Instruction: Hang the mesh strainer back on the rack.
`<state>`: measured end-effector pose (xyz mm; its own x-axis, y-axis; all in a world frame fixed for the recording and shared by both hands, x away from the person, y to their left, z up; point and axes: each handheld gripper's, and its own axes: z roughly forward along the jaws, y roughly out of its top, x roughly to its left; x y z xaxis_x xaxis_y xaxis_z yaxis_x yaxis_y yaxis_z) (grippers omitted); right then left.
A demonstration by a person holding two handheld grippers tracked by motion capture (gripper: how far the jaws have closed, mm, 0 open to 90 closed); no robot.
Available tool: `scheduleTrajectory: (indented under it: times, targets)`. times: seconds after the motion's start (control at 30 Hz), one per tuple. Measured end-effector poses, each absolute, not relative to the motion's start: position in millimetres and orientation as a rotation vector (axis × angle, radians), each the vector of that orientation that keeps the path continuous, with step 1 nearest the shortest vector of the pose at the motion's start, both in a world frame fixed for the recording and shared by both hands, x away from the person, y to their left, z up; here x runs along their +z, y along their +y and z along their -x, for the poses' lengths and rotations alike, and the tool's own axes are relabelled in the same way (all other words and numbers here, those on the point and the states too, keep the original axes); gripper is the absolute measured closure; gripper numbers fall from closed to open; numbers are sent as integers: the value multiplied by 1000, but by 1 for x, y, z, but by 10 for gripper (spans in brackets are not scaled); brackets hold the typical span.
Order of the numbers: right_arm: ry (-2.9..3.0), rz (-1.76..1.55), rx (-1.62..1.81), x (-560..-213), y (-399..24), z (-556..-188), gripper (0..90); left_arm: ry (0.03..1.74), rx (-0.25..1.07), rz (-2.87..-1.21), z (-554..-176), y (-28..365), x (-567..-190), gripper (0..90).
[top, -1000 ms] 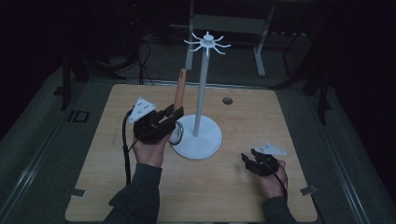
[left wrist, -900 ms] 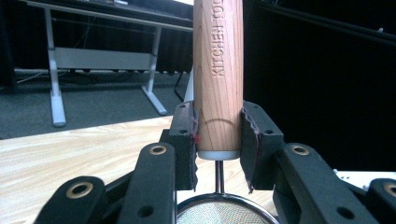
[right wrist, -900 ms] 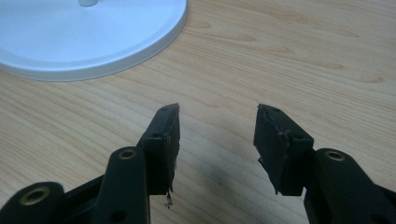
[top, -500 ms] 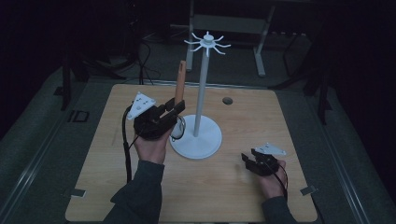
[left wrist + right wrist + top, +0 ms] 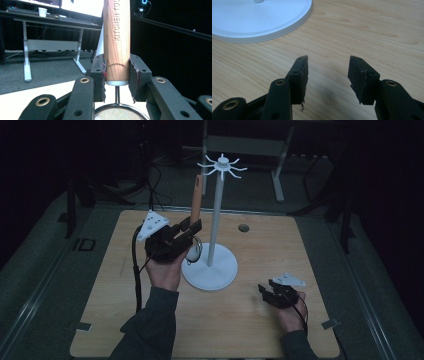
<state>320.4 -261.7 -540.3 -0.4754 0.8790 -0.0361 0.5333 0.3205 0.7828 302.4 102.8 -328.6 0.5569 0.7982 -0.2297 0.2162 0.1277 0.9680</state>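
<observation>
Strainer, wooden handle point(image 5: 116, 37) upright, mesh bowl point(image 5: 193, 253) hanging below, clamped in left gripper point(image 5: 186, 231). Hook crown of the white stand point(image 5: 222, 165) sits at 1 o'clock from handle tip, higher up. Right gripper point(image 5: 267, 294) idle, jaws apart, at 4 o'clock of base.

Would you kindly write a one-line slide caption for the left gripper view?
Left tool clamps the wooden handle of a mesh strainer, upright.
</observation>
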Motion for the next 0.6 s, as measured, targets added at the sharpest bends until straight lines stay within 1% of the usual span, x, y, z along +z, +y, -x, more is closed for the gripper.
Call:
scheduleTrajectory:
  times: [0.6]
  targets:
    - [2123, -1249, 1004, -540, -263, -320, 502, 943, 548, -1418, -309, 99, -320, 693]
